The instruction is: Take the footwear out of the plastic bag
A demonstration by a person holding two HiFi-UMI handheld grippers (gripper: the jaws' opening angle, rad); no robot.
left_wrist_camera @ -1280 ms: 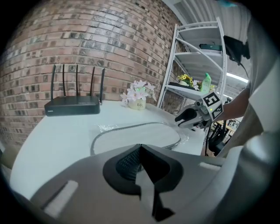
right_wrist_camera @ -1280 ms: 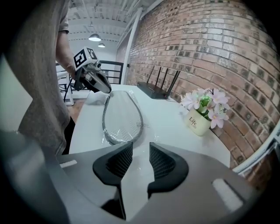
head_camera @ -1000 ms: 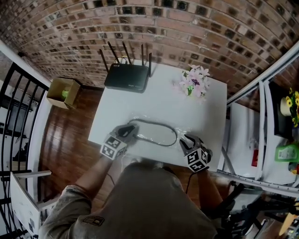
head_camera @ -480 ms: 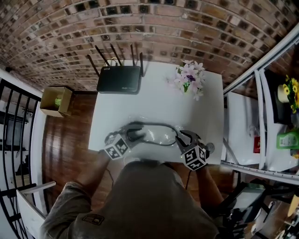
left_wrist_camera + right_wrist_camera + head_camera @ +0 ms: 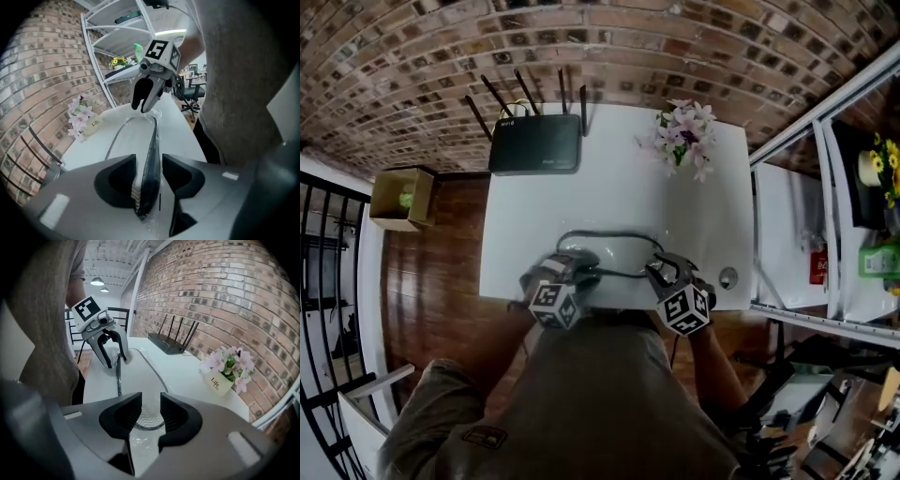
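A flat slipper (image 5: 609, 255) with a dark rim and a pale sole lies sealed in a clear plastic bag (image 5: 623, 242) near the front edge of the white table (image 5: 609, 192). My left gripper (image 5: 579, 275) is at its left end. In the left gripper view the slipper (image 5: 152, 138) stands on edge between that gripper's (image 5: 149, 161) jaws, which are opening and stand clear of it. My right gripper (image 5: 661, 272) is at the other end, shut on the slipper's toe (image 5: 150, 417) through the bag (image 5: 140, 441). Each gripper shows in the other's view: right gripper (image 5: 146, 107), left gripper (image 5: 112, 359).
A black router (image 5: 536, 143) with several antennas sits at the table's back left. A pot of pink flowers (image 5: 684, 141) stands at the back right. A small round thing (image 5: 728, 277) lies by the front right corner. A cardboard box (image 5: 401, 197) is on the wooden floor to the left, white shelving (image 5: 806, 234) to the right.
The left gripper's jaws have opened, and it has shifted right along the slipper's end. Both grippers and the bagged slipper now sit closer to the table's front edge.
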